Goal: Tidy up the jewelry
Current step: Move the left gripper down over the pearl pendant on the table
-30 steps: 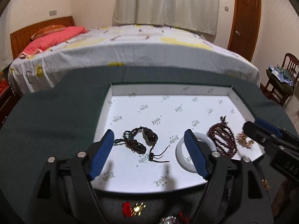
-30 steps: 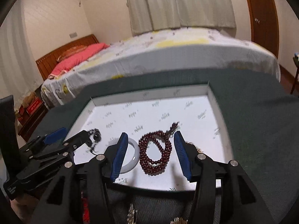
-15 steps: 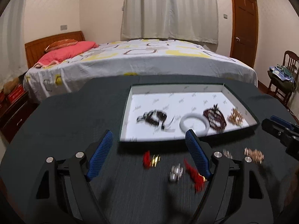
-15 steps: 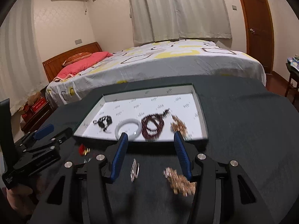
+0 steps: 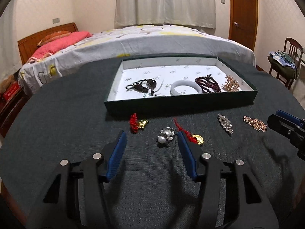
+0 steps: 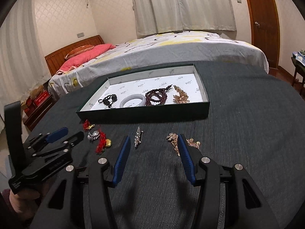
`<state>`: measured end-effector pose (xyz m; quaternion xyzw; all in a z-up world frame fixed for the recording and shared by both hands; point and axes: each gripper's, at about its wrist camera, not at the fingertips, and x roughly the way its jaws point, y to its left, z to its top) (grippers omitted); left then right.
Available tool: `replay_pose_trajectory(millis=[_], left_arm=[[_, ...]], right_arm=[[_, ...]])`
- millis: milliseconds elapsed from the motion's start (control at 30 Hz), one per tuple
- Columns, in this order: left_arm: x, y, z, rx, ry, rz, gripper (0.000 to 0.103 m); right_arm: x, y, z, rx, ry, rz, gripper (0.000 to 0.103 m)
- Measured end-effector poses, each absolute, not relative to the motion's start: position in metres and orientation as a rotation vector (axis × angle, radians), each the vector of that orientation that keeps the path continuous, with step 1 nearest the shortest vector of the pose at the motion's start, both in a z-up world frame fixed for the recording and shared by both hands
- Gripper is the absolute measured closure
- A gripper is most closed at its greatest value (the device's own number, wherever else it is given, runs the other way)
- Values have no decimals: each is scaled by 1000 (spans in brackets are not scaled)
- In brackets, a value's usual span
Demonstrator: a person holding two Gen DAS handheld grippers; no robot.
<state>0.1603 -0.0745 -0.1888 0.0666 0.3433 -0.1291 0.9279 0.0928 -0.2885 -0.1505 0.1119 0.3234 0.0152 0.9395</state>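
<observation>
A dark green tray [image 5: 181,103] with a white printed lining sits toward the far edge of the round, dark-covered bench [image 5: 63,118]. Along the tray's near wall lie 4 pieces: a black corded pendant [image 5: 142,85], a pale bangle [image 5: 185,90], a dark red bead bracelet [image 5: 207,82] and a gold filigree piece [image 5: 231,84] at the right end.

On the bench, between the tray's near wall and the claws, 5 more pieces are spread in a loose row: a red-tasselled gold charm [image 5: 138,123], a pearl brooch [image 5: 165,135], a second red-corded gold charm [image 5: 191,136], a rhinestone brooch [image 5: 225,123] and a rose-gold cluster [image 5: 255,123].

The left claw [image 5: 151,142] hovers just above the bench with its jaws apart; they have just been closing, with the pearl brooch lying between the blue fingertips, untouched. The right claw [image 6: 154,145] also stands apart and empty; the rhinestone brooch lies just inside its left finger, and the rose-gold cluster is partly hidden behind its right finger.
</observation>
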Motion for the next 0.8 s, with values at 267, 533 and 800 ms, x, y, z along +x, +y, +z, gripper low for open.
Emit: replay_pose_trajectory(millis=[267,533,800], left_arm=[[178,-82,-201,126,810,-295,54],[191,-91,-204,146,855,-299,60],[200,-91,-209,120,888,-322,74]], right_arm=[[92,-293,-156,267,664,35,52],[93,-298,-158,300,668,41,52],[94,-302,-162,319,679,40,52]])
